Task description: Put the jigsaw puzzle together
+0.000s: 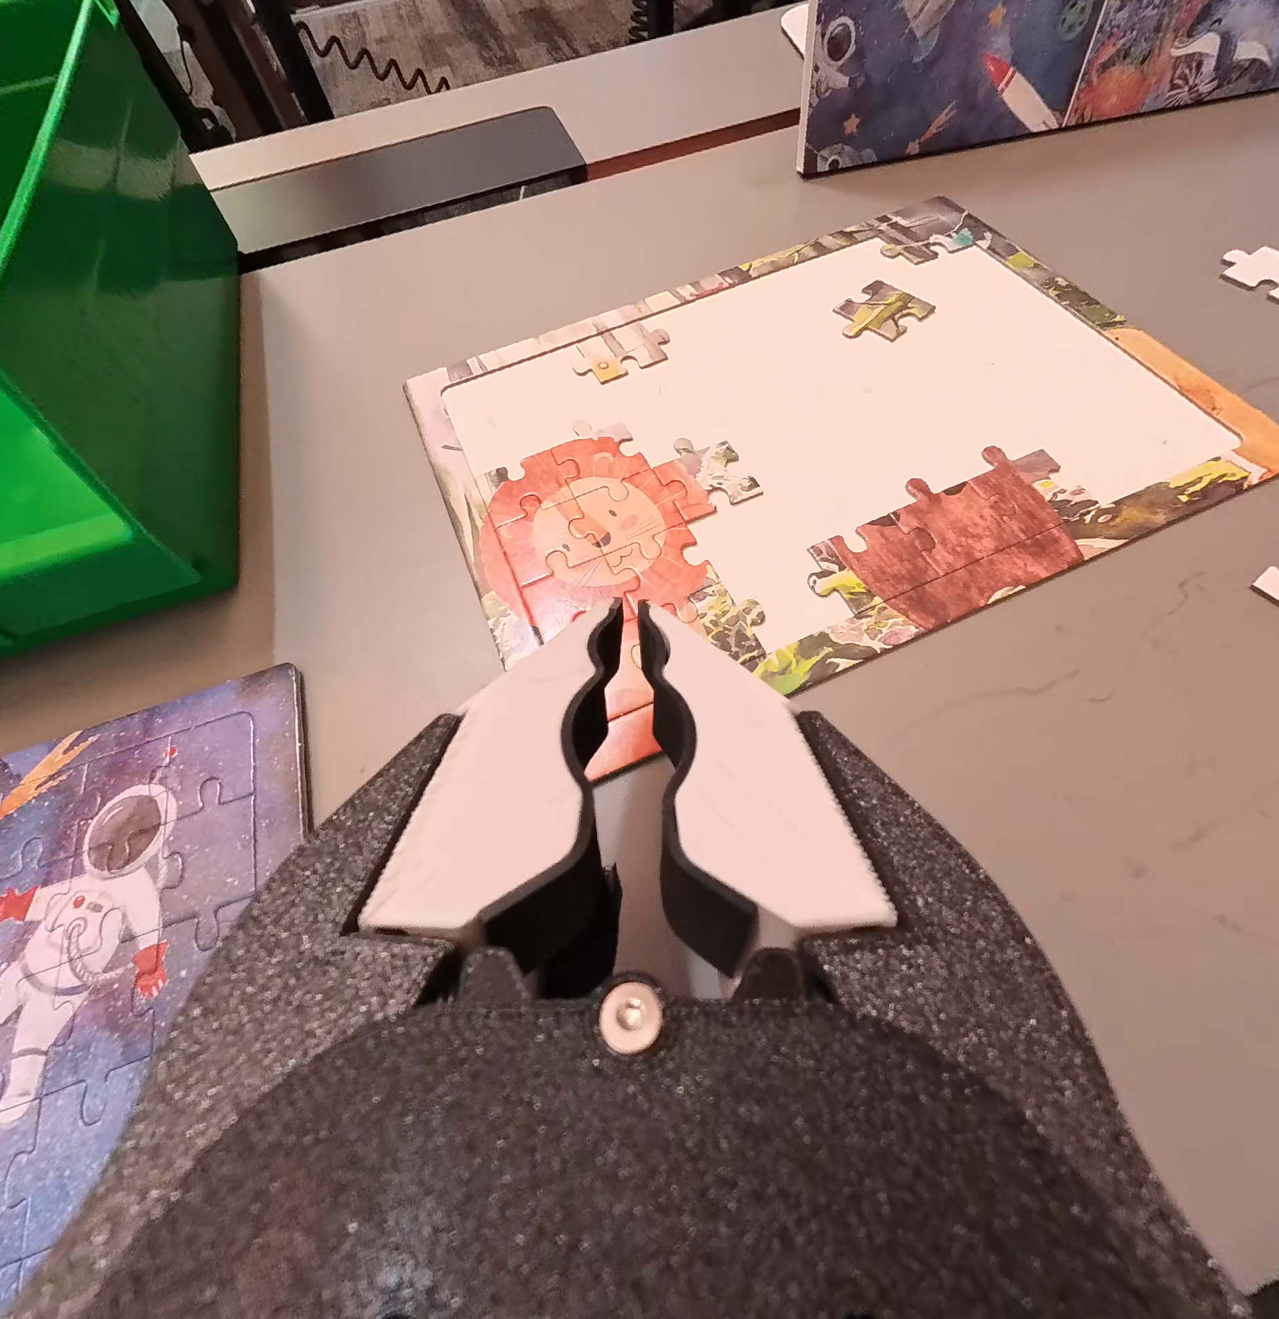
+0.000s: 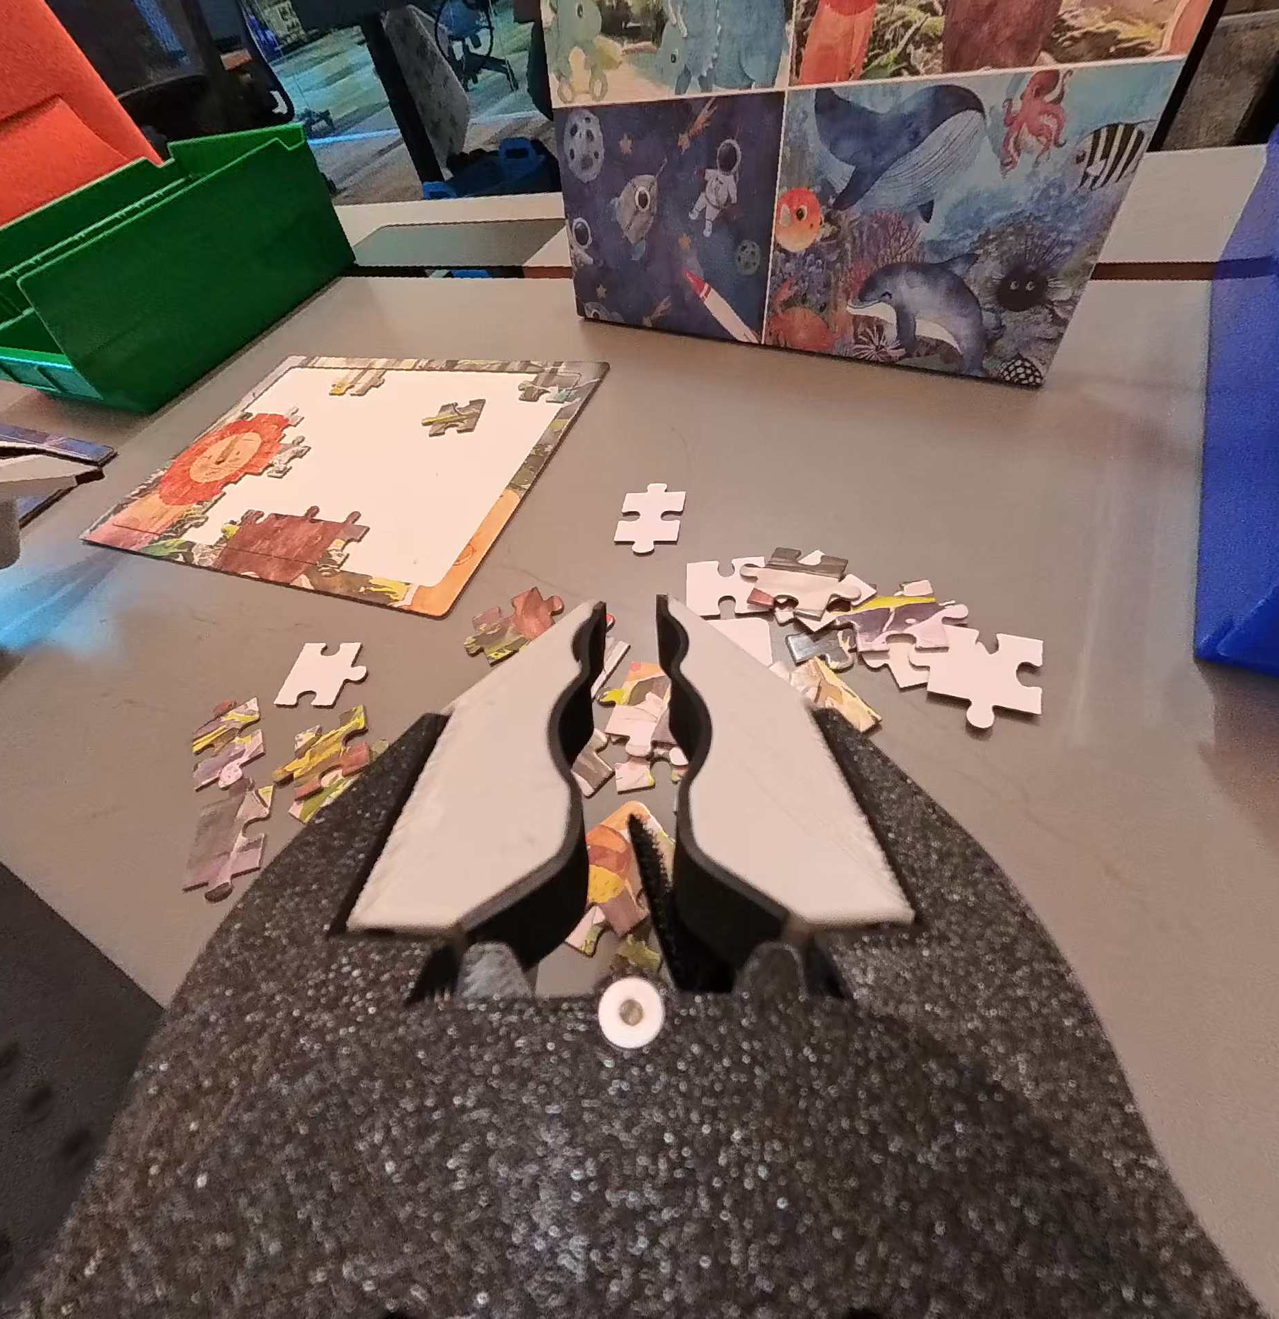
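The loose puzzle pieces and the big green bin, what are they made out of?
The loose jigsaw puzzle pieces look like thin printed cardboard: flat, matte, and the flipped ones show plain white backs. The big green bin looks like hard, smooth plastic, since its walls are glossy and catch reflections. The flat puzzle tray with the lion seems to be cardboard too, with a white base and printed border.

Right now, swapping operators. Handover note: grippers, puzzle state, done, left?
Left gripper: nearly shut, empty, tips over the lion section at the puzzle tray's near edge.
Right gripper: open, empty, over the loose pieces on the table.
Done: lion cluster, brown cluster, a few scattered pieces seated.
Left: most of the tray is bare; some loose pieces lie face down.
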Demonstrator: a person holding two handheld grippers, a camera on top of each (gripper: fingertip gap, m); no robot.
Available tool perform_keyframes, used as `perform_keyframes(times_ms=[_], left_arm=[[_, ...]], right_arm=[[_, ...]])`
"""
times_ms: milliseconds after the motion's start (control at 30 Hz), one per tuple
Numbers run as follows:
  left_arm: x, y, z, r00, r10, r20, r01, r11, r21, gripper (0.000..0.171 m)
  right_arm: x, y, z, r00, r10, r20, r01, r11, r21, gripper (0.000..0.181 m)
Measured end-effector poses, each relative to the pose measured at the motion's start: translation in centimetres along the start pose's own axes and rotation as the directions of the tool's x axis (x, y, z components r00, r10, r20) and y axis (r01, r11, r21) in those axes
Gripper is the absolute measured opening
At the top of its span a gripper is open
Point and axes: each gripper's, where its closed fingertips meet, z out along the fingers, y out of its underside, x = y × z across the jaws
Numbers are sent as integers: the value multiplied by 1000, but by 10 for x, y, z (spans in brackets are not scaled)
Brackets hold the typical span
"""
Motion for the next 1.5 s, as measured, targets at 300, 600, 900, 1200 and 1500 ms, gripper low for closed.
perform_keyframes(times_ms=[300,600,900,1200,1500], left_arm=[[0,1,0,1000,-6,-3,6,1000,-3,4],[-1,2,1,1000,-23,-9,23,1000,-7,3],[0,3,1,1000,-20,-18,20,1000,-14,4],[1,4,2,1000,-19,-21,19,1000,-21,4],[2,5,3,1000,-12,-23,11,999,-32,4]], right_arm=[[0,3,2,1000,-1,0,1,1000,-14,14],[20,12,-16,975,-193,-107,176,972,-155,20],[6,79,-48,965,-211,155,260,844,-470,34],[9,82,-25,966,-236,106,258,841,-475,44],[1,55,-21,974,-187,129,224,883,-412,39]])
